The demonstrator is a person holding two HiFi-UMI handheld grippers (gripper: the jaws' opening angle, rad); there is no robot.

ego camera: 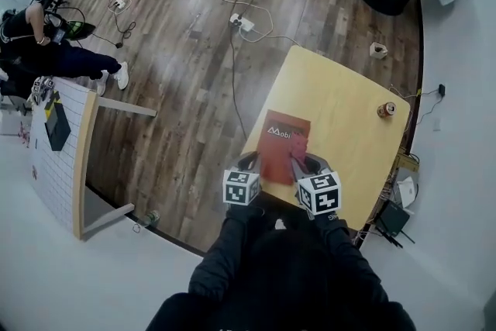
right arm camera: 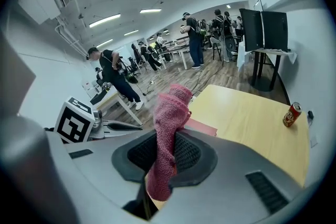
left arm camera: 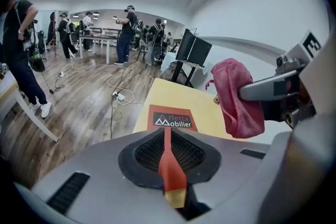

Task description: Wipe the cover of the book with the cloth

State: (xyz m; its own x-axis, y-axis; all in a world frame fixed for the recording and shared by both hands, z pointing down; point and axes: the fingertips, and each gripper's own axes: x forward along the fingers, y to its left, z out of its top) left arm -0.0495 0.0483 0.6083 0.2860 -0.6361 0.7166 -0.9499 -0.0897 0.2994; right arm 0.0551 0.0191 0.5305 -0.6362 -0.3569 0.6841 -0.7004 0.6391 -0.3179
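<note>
The right gripper (right arm camera: 164,162) is clamped shut on the cloth (right arm camera: 170,113), which is pinched low in the jaws. Most of the pink bundle stands out past the tips.

The book (ego camera: 283,137) lies straight ahead of that bundle. In the head view the cloth overlaps the near right part of the red cover. In the left gripper view it seems to hang just clear of the cover, though I cannot tell whether it touches.

The left gripper (left arm camera: 169,162) sits just beside the right one, on its left. Its jaws are closed on the book's near short edge, which shows as a thin red strip between them. That leaves 1 gripper pinning the book and the other free to wipe, and the right gripper is the nearer to the bare cover.

The book's long axis runs away from the person, tilted slightly to the right, so a stroke should go forward along it, away from the pinned end.

The book's left long edge runs close to the left edge of the tabletop (ego camera: 349,108), with floor beyond, so a push to the left could shove the book off. To the right and ahead the yellow surface is bare. A can (ego camera: 386,110) stands well apart near the far right side, out of the stroke's way.
</note>
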